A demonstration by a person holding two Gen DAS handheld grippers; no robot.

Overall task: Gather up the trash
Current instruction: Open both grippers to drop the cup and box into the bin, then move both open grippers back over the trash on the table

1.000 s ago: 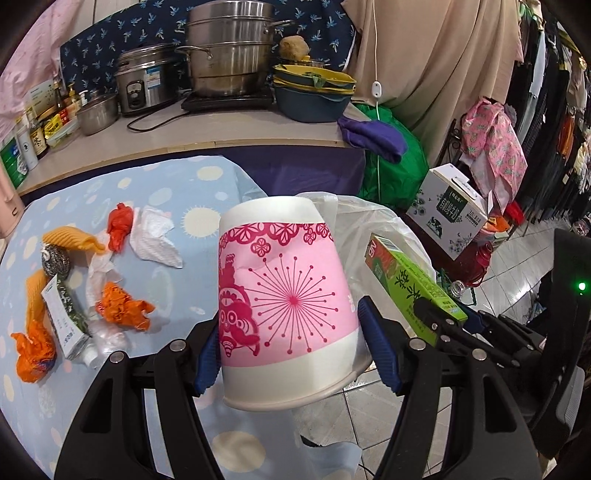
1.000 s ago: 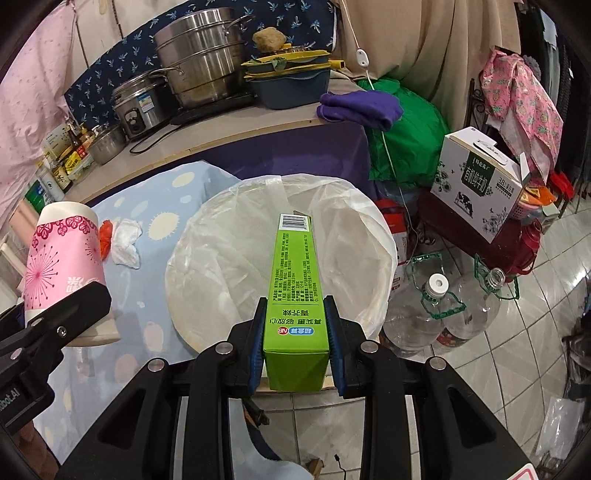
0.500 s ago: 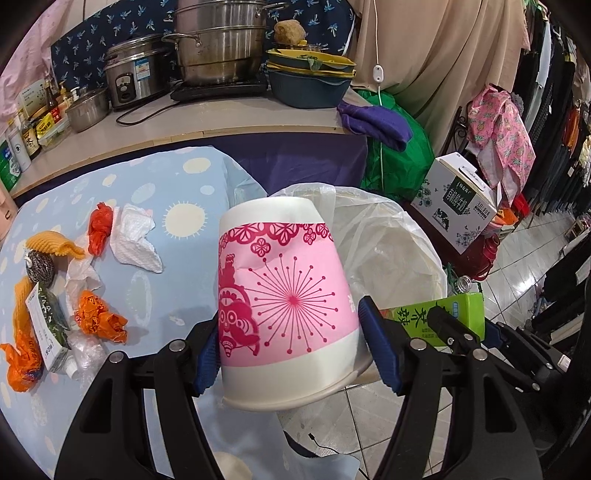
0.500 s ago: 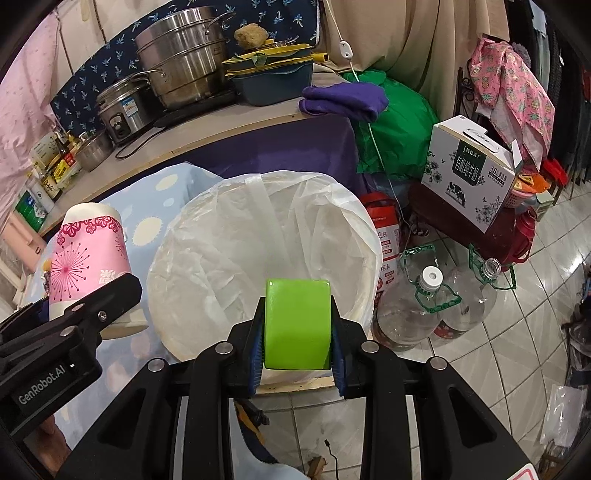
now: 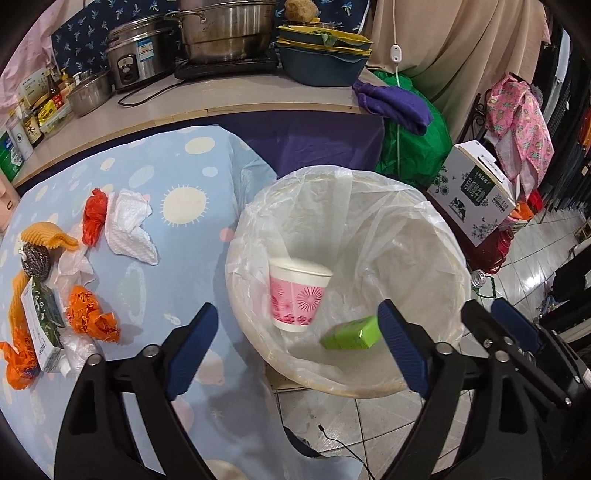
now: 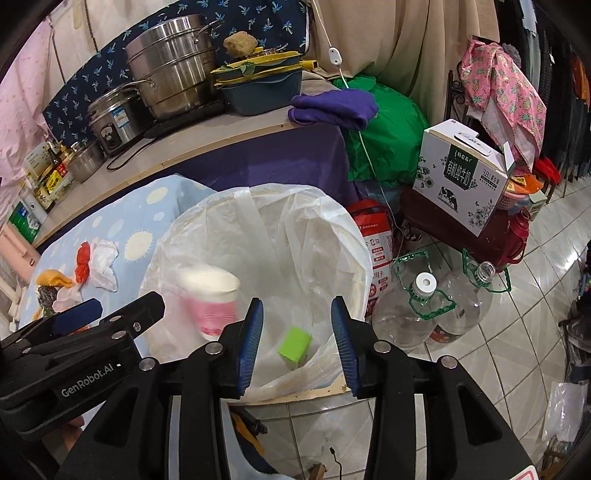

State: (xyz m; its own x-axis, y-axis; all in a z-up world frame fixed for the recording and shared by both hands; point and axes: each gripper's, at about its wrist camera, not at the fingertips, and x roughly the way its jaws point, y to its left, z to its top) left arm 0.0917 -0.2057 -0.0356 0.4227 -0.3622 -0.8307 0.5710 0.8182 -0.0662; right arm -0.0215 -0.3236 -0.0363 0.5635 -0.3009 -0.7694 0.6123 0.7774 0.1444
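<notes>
A bin lined with a white plastic bag [image 5: 406,229] [image 6: 317,221] stands beside the table. Inside it are a pink-and-white paper cup [image 5: 297,295] [image 6: 210,299], blurred in the right wrist view, and a green carton [image 5: 352,334] [image 6: 294,345]. My left gripper [image 5: 295,349] is open and empty above the bin's near rim. My right gripper [image 6: 297,341] is open and empty above the bin. Loose trash lies on the table at the left: orange bags [image 5: 92,319], white tissue [image 5: 129,229], a steel scourer [image 5: 35,258], a small box [image 5: 40,328].
The table has a blue cloth with sun print [image 5: 177,177]. A counter behind holds pots [image 5: 225,33] and a rice cooker [image 5: 136,61]. On the floor to the right are water jugs [image 6: 424,310], a milk carton box [image 6: 461,177] and a green bag [image 6: 384,129].
Both grippers opened. The cup left my left gripper and the green carton left my right gripper; both are now inside the lined bin.
</notes>
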